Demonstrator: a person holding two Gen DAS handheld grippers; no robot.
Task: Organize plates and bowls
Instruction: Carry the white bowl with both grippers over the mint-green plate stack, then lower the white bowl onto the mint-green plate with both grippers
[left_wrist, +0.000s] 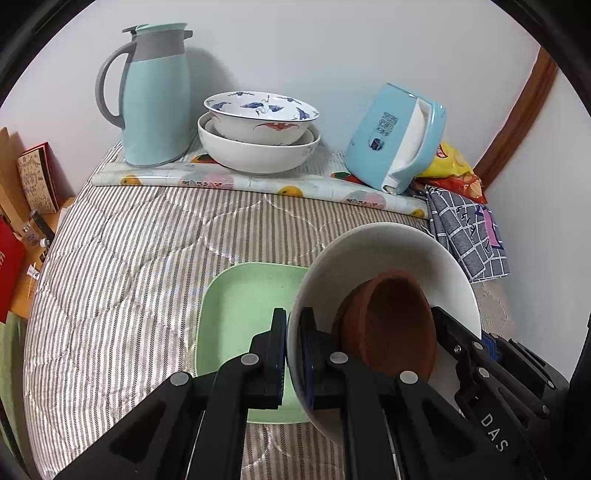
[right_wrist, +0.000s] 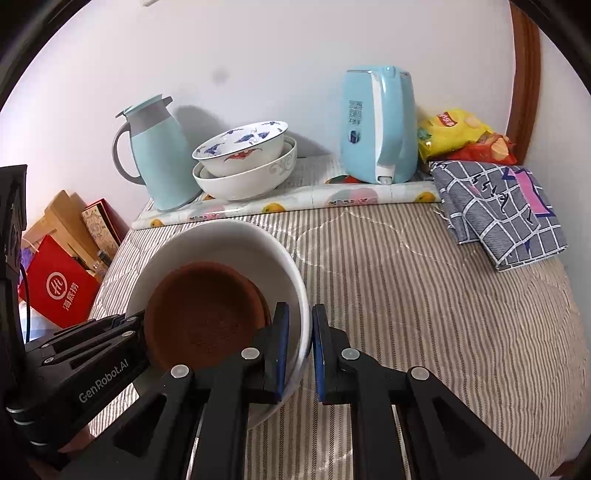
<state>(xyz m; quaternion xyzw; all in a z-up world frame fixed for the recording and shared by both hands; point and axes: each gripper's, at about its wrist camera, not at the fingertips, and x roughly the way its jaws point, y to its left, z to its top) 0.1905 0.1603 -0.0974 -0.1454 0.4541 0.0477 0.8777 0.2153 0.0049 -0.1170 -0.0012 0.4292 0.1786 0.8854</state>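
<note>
Both grippers, left gripper (left_wrist: 293, 354) and right gripper (right_wrist: 299, 350), pinch opposite rims of the large white ceramic bowl (right_wrist: 236, 236) holding brown clay saucers (right_wrist: 207, 310), apparently mid-carry above the pale green square plate (left_wrist: 243, 295); next, probably, a level lowering.
</note>
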